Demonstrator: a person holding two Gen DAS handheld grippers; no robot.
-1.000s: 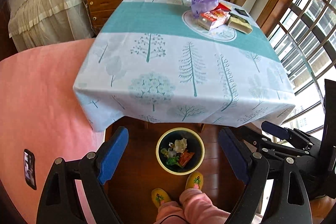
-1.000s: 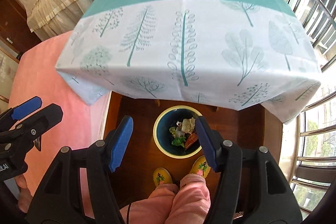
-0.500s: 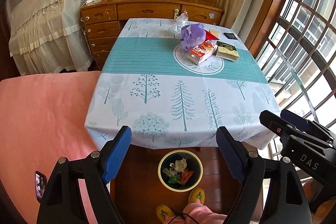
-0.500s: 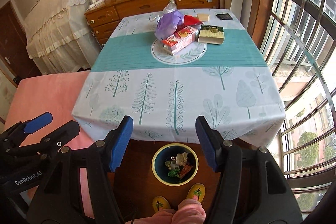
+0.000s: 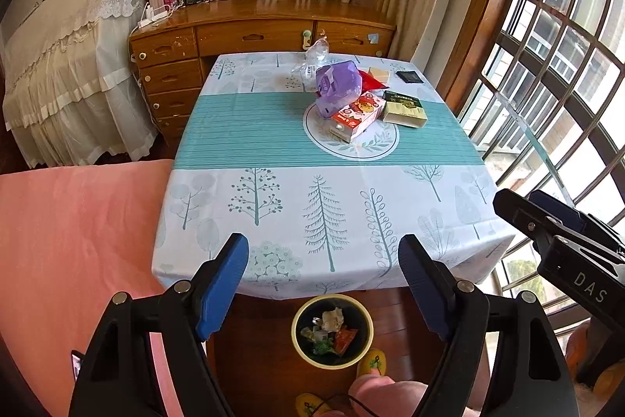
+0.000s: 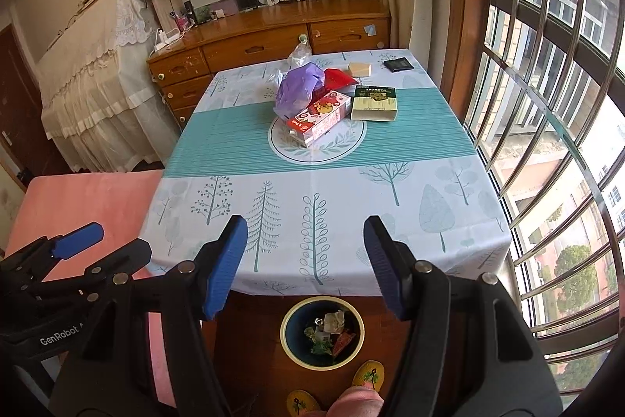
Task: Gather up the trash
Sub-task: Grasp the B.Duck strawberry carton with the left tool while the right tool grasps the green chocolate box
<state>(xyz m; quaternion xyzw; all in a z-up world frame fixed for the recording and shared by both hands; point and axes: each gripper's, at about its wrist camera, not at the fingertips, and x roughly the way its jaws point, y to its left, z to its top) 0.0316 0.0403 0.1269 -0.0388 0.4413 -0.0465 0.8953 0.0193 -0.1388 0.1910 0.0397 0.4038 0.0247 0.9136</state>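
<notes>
Blue-padded, our left claw [image 5: 324, 284] has just been narrowing yet stays released, gripping nothing; our right claw [image 6: 304, 264] gapes empty too. Trash [image 5: 330, 333] sits in the bin [image 5: 299, 342] on the floor below the tabletop [image 5: 312, 206], where the boxes [image 5: 357, 116] remain.

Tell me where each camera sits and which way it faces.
Left wrist: on the left gripper, angled down over the table; right gripper, slippers below.
Right wrist: on the right gripper, same direction; left gripper at lower left.
Shared: purple bag, trash bin, dresser.
</notes>
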